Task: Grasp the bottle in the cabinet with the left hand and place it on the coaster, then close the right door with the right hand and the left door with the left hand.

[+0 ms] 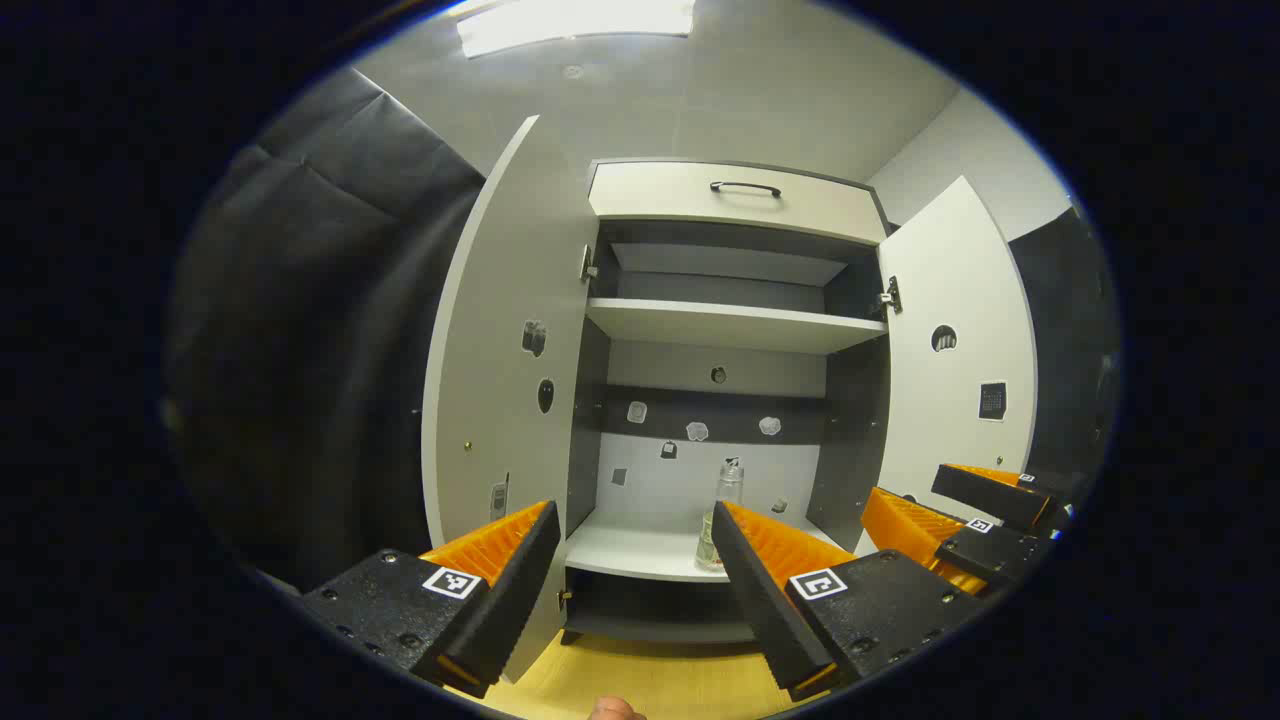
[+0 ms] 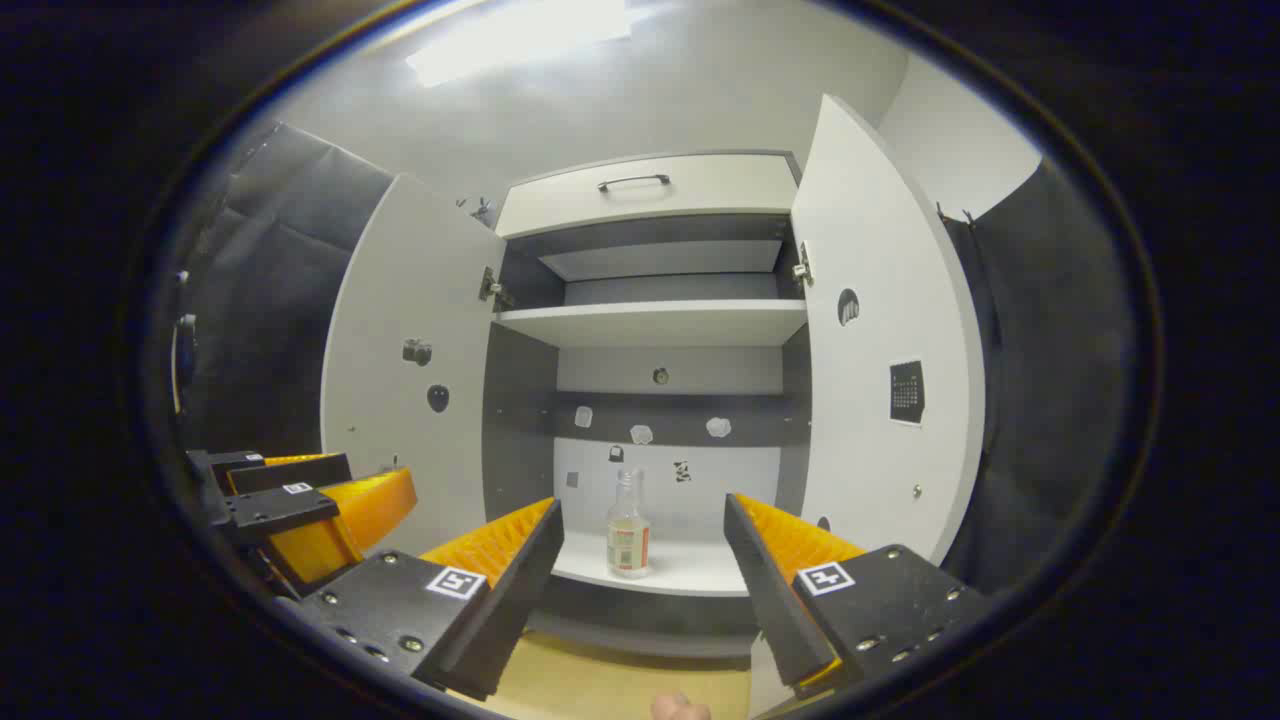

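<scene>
1. Left tongs (image 1: 635,560): jaws spread wide, empty, short of the cabinet (image 1: 735,200). Right tongs (image 2: 640,560): also wide, empty, alongside.
2. Bottle (image 2: 628,540): upright on the bottom shelf (image 2: 690,572), near its front edge, clear of both side walls. Partly behind a left tong finger in the left gripper view.
3. Handling guess: clear glass, rigid, smooth, so slippery and breakable. Little or nothing inside, so probably light.
4. Grip on the labelled body, below the narrow neck; square and level to avoid tipping.
5. Cabinet contents: middle shelf (image 2: 650,322) looks bare; bottle is the sole item.
6. Left door (image 2: 400,370) and right door (image 2: 880,340) both swung open. Coaster not spotted.
</scene>
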{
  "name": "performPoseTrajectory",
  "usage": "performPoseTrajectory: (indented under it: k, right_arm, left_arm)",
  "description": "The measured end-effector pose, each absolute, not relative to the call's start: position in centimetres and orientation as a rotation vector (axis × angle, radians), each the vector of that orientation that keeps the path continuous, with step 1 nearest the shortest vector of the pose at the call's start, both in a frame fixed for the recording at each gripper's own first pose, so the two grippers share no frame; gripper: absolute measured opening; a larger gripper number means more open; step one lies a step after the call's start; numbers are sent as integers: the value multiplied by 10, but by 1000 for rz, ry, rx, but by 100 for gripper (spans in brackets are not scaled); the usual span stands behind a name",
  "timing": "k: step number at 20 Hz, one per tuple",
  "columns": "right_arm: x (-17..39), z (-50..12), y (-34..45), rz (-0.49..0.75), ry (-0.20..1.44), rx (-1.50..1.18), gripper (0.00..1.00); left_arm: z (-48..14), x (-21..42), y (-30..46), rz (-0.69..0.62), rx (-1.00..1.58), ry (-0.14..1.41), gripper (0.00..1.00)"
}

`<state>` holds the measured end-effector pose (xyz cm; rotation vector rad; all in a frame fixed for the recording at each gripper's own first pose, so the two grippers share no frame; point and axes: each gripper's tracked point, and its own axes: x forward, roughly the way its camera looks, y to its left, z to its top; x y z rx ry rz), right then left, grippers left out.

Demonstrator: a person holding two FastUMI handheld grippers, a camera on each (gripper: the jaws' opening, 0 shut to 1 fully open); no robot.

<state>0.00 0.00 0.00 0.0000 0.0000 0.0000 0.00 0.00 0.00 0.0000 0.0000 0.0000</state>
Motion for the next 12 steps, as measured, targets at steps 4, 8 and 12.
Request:
performPoseTrajectory:
  k: [4, 8, 12]
  right_arm:
    - [0, 1, -2, -8, 3, -5, 98]
    - [1, 0, -4, -17, 1, -9, 98]
    - [1, 1, -5, -22, 0, -11, 98]
  left_arm:
    - [-3, 0, -5, 3, -6, 5, 96]
    - [-4, -2, -11, 1, -7, 7, 96]
    - [-4, -4, -12, 5, -3, 7, 96]
